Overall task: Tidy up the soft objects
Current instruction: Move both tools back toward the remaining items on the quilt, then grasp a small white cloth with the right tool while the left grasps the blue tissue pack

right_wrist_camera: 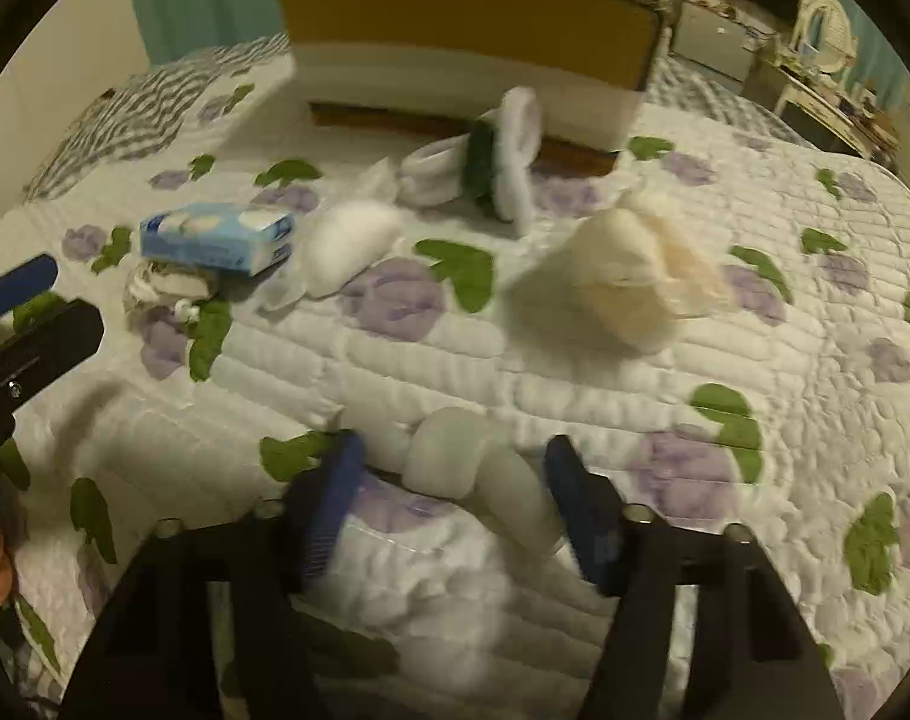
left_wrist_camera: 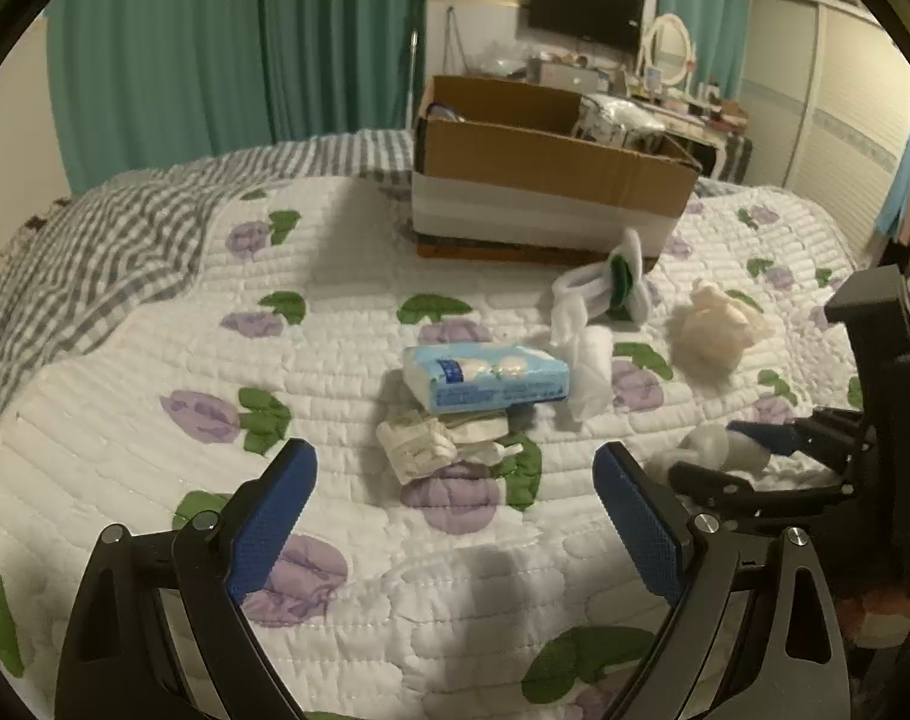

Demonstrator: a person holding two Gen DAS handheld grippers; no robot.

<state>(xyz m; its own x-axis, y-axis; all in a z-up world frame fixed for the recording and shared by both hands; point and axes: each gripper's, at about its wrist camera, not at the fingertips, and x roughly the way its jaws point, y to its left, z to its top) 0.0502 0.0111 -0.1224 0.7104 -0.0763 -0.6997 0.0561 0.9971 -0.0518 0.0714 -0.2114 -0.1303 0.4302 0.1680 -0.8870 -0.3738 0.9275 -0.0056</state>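
Soft items lie on a floral quilt. A blue tissue pack (left_wrist_camera: 484, 378) rests on a crumpled white cloth (left_wrist_camera: 437, 441); it also shows in the right wrist view (right_wrist_camera: 218, 238). A white wad (left_wrist_camera: 586, 366), a white-and-green plush (left_wrist_camera: 616, 285) and a cream bundle (left_wrist_camera: 715, 321) lie to the right. My left gripper (left_wrist_camera: 455, 516) is open, just short of the cloth. My right gripper (right_wrist_camera: 452, 498) has its jaws around a white soft bundle (right_wrist_camera: 455, 456); the view is blurred and contact is unclear.
A cardboard box (left_wrist_camera: 550, 174) stands open at the far side of the bed; it also shows in the right wrist view (right_wrist_camera: 472, 24). A striped grey blanket (left_wrist_camera: 95, 252) lies at the left. A dresser with a mirror (left_wrist_camera: 667, 54) and teal curtains (left_wrist_camera: 233, 42) stand behind.
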